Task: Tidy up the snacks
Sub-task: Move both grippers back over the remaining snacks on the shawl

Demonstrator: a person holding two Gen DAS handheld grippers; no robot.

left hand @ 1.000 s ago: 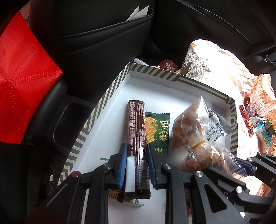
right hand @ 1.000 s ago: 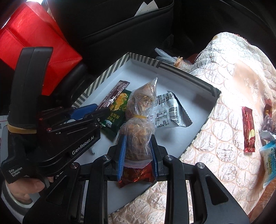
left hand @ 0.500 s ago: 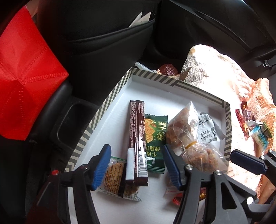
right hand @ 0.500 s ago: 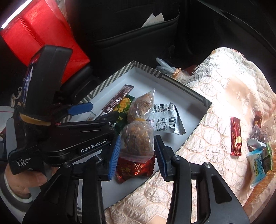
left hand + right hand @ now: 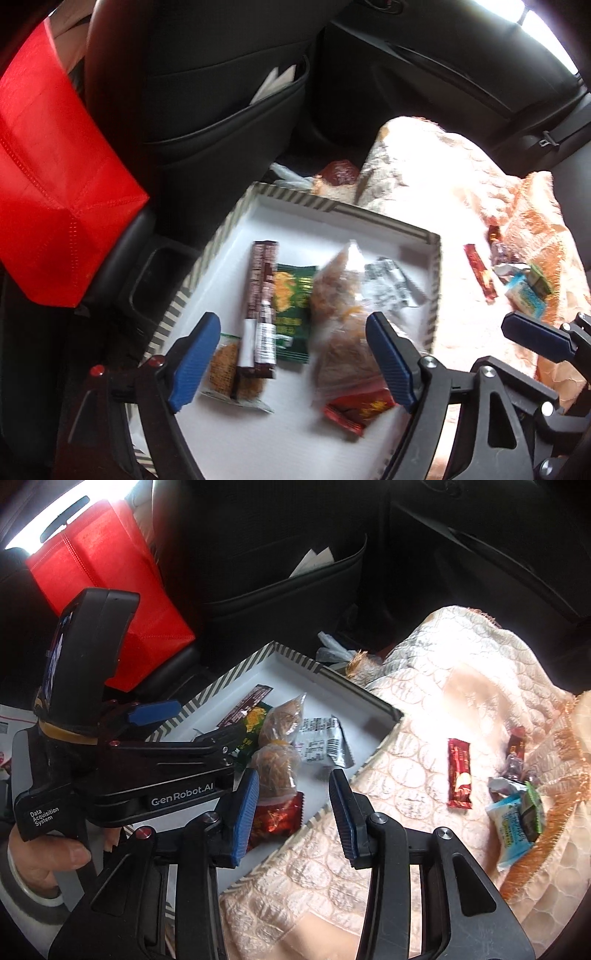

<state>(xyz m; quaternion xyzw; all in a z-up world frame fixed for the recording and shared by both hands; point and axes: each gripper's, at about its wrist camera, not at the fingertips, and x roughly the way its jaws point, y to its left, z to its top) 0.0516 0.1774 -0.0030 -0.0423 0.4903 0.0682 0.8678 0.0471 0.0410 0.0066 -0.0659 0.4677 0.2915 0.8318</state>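
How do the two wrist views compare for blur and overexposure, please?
Left wrist view: motion blur smears the snacks in the striped tray, and the quilted cloth is blown out; the left tongs look sharper. Right wrist view: crisper overall, the red bar readable, with glare on the cloth and a bright window at top left.

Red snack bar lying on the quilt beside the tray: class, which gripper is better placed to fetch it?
Probably the right gripper: open and empty, nearer the red snack bar on the quilt. The left gripper, also open, hangs over the tray.
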